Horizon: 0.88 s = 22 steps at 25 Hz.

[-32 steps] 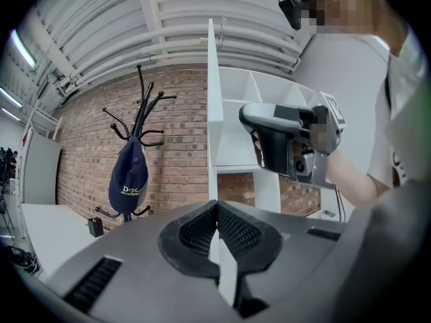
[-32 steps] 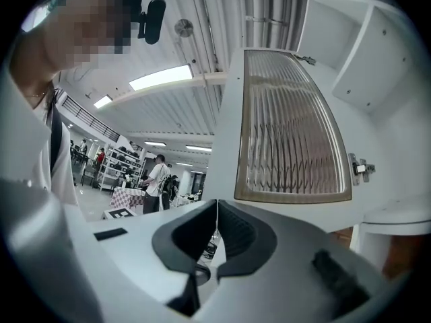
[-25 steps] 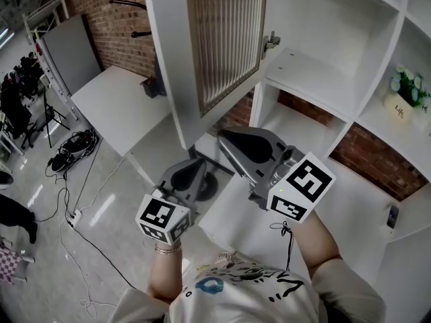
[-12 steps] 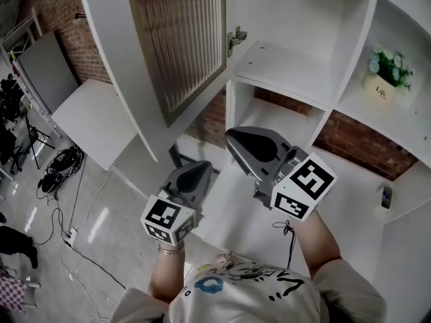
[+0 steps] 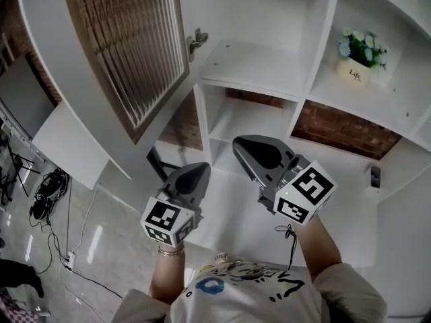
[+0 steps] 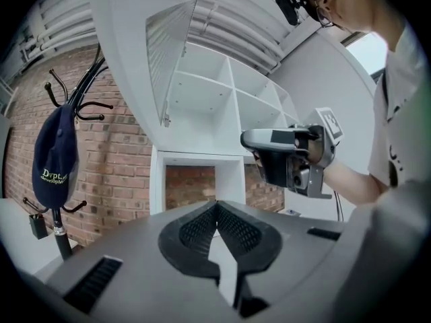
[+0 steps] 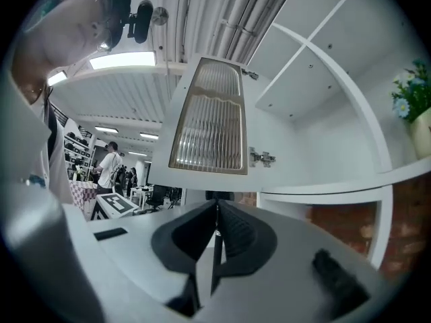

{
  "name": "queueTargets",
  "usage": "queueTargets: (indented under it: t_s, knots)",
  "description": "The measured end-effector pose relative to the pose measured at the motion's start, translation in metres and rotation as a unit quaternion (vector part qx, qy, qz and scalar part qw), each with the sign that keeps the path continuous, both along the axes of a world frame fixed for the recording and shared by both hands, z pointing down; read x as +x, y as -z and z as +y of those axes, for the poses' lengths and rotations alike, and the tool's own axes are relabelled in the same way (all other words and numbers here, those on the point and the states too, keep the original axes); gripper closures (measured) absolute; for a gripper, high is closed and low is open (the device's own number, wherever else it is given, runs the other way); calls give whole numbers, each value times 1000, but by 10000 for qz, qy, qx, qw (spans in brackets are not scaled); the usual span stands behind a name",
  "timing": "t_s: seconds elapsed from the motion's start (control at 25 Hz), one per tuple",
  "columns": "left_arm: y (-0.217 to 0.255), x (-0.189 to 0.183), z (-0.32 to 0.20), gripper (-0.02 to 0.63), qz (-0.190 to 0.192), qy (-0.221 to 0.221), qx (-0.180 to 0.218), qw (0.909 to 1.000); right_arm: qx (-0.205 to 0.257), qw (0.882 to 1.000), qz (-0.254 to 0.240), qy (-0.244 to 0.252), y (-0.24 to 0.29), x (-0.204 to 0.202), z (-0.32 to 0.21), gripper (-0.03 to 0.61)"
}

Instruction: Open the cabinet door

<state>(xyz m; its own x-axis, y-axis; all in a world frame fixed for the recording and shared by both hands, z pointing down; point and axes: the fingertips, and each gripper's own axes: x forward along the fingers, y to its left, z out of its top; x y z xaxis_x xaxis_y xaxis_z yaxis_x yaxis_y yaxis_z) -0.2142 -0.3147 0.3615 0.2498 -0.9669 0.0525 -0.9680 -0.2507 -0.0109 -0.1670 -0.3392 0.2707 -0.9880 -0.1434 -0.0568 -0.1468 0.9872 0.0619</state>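
The white cabinet door [image 5: 128, 52], with its ribbed glass panel, stands swung wide open to the left, hanging from its hinge [image 5: 196, 41]. It also shows in the left gripper view [image 6: 161, 66] and the right gripper view [image 7: 209, 120]. My left gripper [image 5: 199, 168] is shut and empty, below and to the right of the door's lower corner. My right gripper [image 5: 241, 143] is also shut with nothing in it, held in front of the open shelves. Neither gripper touches the door. The pads meet in each gripper view [image 6: 217, 206] [image 7: 216, 206].
A potted flower [image 5: 357, 56] sits on a shelf at upper right. A small dark object [image 5: 375, 175] lies on the lower right shelf. A coat rack with a blue cap [image 6: 54, 157] stands by the brick wall. Cables [image 5: 47, 187] lie on the floor at left.
The open door and shelves have slid up and left in the head view. Both grippers now sit farther right of the door's lower corner, still shut.
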Motion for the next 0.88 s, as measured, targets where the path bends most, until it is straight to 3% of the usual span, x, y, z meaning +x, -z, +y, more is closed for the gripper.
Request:
queueTargets:
  t_s: [0.2,0.88]
  knots:
    - [-6,15,-11,600,-14,-270,-95,9996,9,9993,207,-295,-20,19,-5,548]
    - [-31,69,-23,600,114,-975,-315,9947,-720,9859,774,-1298,-99,84,-20,549]
